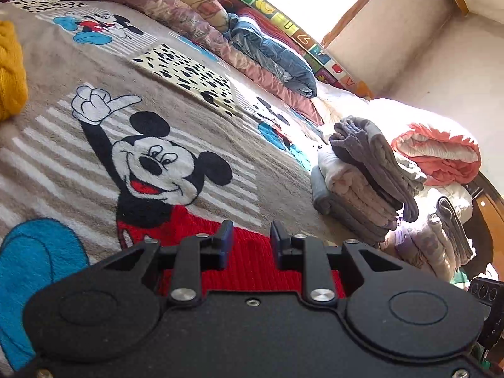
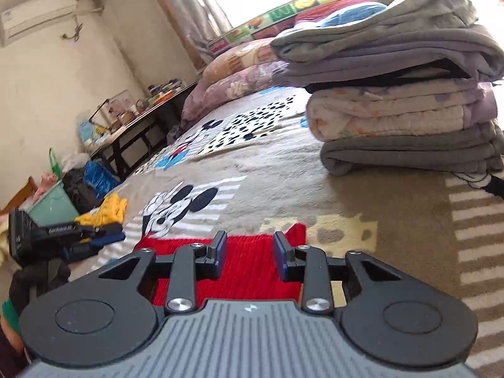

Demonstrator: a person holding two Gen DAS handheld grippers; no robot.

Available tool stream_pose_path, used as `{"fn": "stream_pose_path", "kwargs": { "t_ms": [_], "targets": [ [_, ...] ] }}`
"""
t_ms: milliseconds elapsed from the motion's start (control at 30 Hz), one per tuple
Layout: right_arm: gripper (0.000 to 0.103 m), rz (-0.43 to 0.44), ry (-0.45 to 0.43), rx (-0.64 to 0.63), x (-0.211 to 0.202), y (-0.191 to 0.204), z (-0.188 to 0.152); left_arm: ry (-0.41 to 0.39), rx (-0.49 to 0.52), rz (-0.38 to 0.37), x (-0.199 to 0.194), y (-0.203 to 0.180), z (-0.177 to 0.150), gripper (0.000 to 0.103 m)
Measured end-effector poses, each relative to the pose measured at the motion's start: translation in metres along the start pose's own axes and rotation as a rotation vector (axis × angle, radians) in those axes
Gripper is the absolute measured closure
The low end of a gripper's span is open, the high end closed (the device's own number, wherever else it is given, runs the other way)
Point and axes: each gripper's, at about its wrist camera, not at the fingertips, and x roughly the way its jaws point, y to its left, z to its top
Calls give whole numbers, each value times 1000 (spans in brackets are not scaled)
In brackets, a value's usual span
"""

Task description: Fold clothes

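A red knitted garment (image 1: 249, 261) lies on the cartoon-mouse blanket (image 1: 94, 163) of the bed, right under my left gripper (image 1: 252, 239). Its blue-padded fingers stand a little apart with only the red knit showing behind the gap. In the right wrist view the same red garment (image 2: 249, 264) lies flat below my right gripper (image 2: 249, 249), which is likewise open, nothing pinched between its pads. The left gripper (image 2: 107, 231) shows from the side at the left edge of the garment. A yellow knitted garment (image 1: 9, 69) (image 2: 107, 211) lies crumpled at the bed's left side.
A stack of folded grey and pale clothes (image 1: 362, 182) (image 2: 409, 110) stands on the bed to the right. Pillows and folded quilts (image 1: 195, 22) line the far side. Beside the bed are a cluttered table (image 2: 135, 116), a green bin (image 2: 53, 208) and bags.
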Motion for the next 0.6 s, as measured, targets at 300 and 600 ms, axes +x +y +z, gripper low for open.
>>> {"fn": "stream_pose_path", "kwargs": {
  "t_ms": [300,600],
  "targets": [
    [71,-62,65,13,-36,-3,-58,67,132,-35,-15,-45,-31,81],
    [74,-71,14,33,-73,15,-89,51,22,-15,-61,-50,-67,81]
  ]
}}
